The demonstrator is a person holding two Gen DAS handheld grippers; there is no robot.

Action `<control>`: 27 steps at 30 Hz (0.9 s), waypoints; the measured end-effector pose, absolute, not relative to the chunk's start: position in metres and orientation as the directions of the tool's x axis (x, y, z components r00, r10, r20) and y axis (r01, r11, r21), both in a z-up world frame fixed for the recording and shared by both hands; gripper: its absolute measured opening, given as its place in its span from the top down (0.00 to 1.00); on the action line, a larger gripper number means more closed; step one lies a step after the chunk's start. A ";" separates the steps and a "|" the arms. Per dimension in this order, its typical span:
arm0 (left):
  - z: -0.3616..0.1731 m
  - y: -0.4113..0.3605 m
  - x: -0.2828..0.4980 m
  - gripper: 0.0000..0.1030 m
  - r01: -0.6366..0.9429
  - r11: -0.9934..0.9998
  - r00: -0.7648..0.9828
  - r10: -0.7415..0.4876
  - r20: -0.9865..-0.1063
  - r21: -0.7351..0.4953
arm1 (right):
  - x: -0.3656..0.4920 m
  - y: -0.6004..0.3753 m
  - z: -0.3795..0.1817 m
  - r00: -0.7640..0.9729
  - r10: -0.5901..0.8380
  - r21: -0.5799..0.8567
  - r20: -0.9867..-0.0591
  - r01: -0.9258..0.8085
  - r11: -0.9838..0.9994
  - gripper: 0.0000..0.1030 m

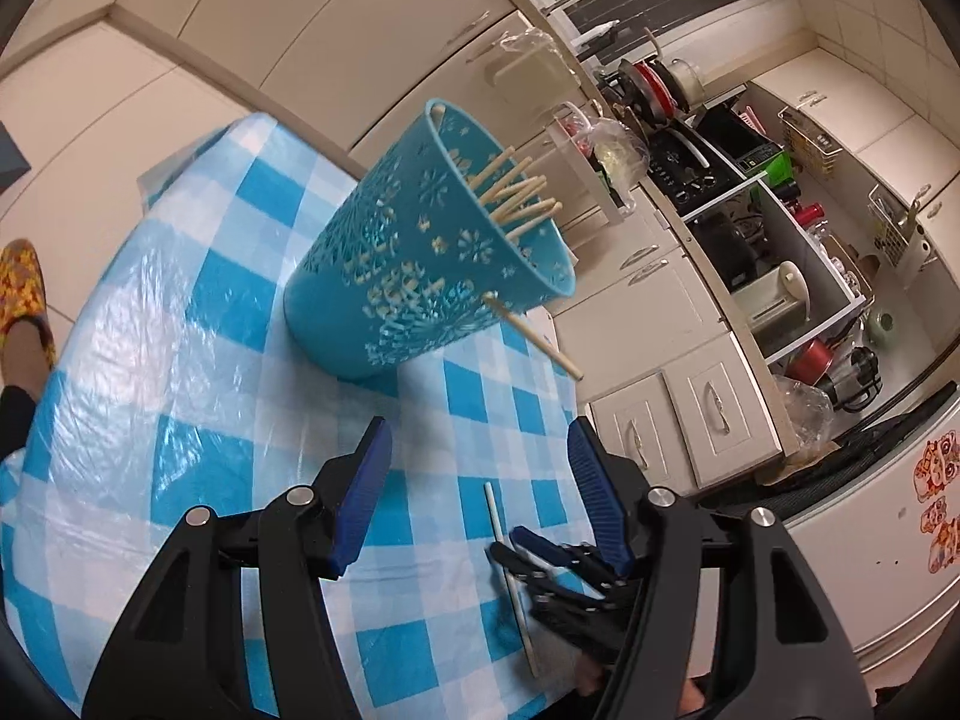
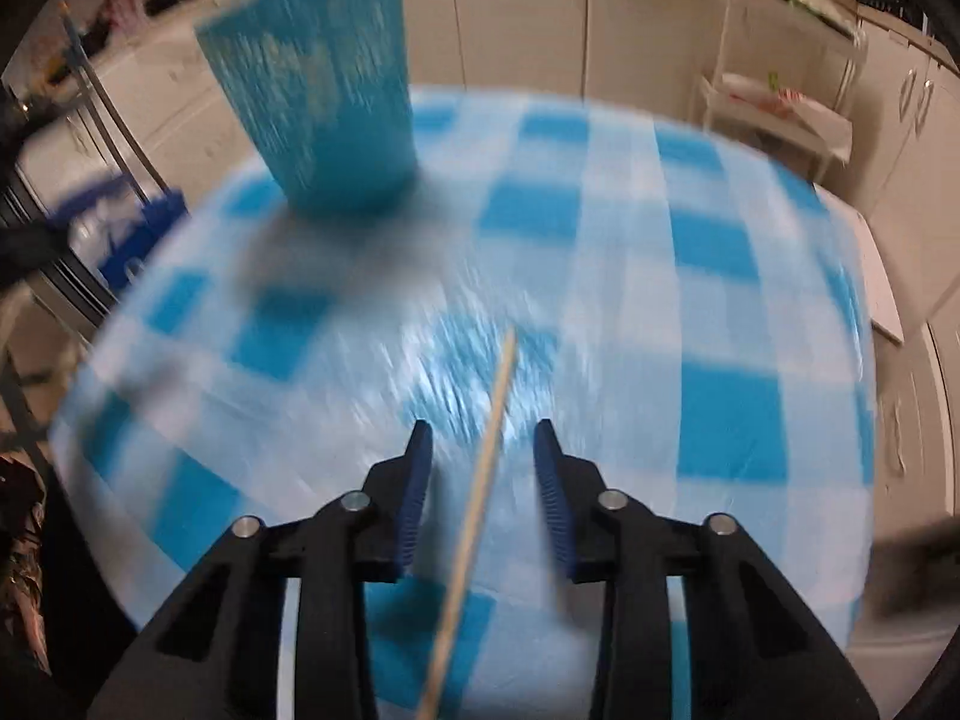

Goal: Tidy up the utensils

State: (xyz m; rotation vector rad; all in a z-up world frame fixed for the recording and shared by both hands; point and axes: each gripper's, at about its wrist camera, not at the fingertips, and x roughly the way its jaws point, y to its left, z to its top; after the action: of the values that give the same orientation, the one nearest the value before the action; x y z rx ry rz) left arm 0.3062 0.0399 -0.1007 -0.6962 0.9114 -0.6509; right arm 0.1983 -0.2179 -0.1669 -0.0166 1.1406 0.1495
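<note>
Kitchen setting: cream cabinet fronts (image 1: 336,30) behind, one worktop under a blue-and-white checked cloth (image 1: 198,324) with a clear plastic film over it.

Item 1. Blue perforated holder (image 1: 420,252), one, standing on the cloth at 12 o'clock from the left gripper (image 1: 480,456). In the right wrist view the same holder (image 2: 324,108) sits at 11 o'clock, smeared by motion blur; its cut-out pattern cannot be read there.

Item 2. Chopsticks in the holder (image 1: 516,192): about seven or eight pale tips show above the rim; exact count uncertain, as the shafts are hidden inside. One further stick (image 1: 534,336) pokes out through the holder's side wall toward 4 o'clock.

Item 3. Loose chopstick (image 1: 510,576), one, lying flat on the cloth at 5 o'clock of the left view, its lower part partly covered by the right gripper (image 1: 540,564). In the right wrist view this chopstick (image 2: 474,510) runs between the right gripper (image 2: 483,438) fingers and is cut off by the bottom edge.

Item 4. Left gripper: jaws wide, nothing between them, apart from the holder.

Item 5. Right gripper: jaws parted narrowly either side of the loose chopstick, pads not pressing on it.

Item 6. Shelves of kitchenware (image 1: 780,228) at 2 o'clock, too cluttered to count.
</note>
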 end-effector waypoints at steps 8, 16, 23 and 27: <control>-0.097 0.037 0.308 0.44 0.220 0.597 0.442 -0.766 -0.467 -0.771 | 0.209 -0.225 -0.108 0.553 0.243 0.210 -0.797 -0.125 0.970 0.94; -0.095 0.031 0.320 0.44 0.212 0.530 0.426 -0.806 -0.410 -0.821 | 0.271 -0.230 0.050 0.917 0.335 0.342 -0.215 -0.250 0.906 0.94; -0.091 0.026 0.333 0.43 0.203 0.505 0.439 -0.812 -0.383 -0.839 | 0.362 -0.191 0.043 0.977 0.186 0.284 -0.103 -0.150 0.947 0.94; -0.099 0.027 0.343 0.42 0.177 0.508 0.431 -0.810 -0.398 -0.843 | 0.387 -0.181 0.003 0.949 0.219 0.296 -0.226 -0.147 0.944 0.94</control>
State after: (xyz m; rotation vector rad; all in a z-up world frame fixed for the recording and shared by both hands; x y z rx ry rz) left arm 0.3426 0.0267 -0.0993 -0.8160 0.9206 -0.7081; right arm 0.3871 -0.1808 0.0032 0.2801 0.2600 0.1888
